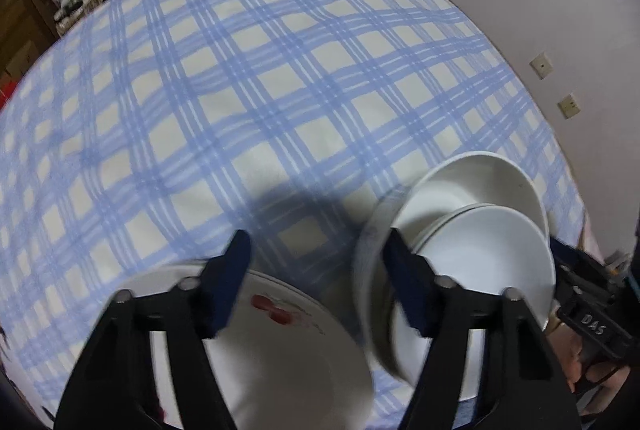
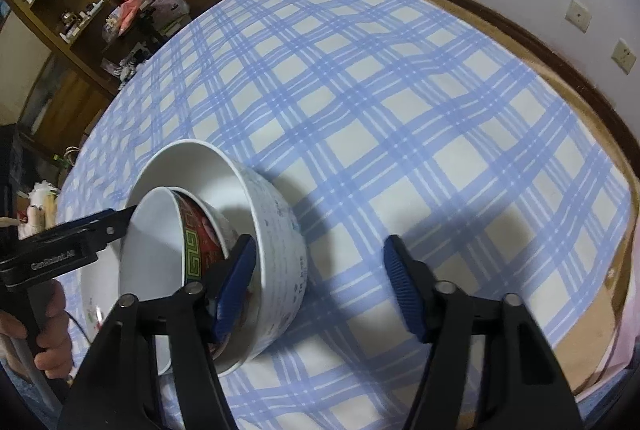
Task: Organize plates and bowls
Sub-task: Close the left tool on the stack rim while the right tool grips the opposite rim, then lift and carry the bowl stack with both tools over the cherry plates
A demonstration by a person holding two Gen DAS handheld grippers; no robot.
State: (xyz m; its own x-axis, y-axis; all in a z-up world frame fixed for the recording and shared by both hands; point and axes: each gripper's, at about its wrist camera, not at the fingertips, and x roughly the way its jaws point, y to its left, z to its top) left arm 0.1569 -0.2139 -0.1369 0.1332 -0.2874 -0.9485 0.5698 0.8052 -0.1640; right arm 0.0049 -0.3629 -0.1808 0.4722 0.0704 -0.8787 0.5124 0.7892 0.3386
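Nested white ceramic bowls [image 2: 208, 254], the inner one red-and-green patterned, sit on the blue checked tablecloth [image 2: 360, 109] beside a white plate [image 1: 280, 350]. My left gripper [image 1: 316, 270] and right gripper [image 2: 320, 278] hover, fingers spread, grasping nothing.

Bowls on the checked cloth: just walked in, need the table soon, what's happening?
A person's left gripper and right gripper are both open, gripping nothing. The nested bowls lean tilted between them on the checked cloth, one finger of each beside the stack. A cherry-print plate lies below the left gripper.
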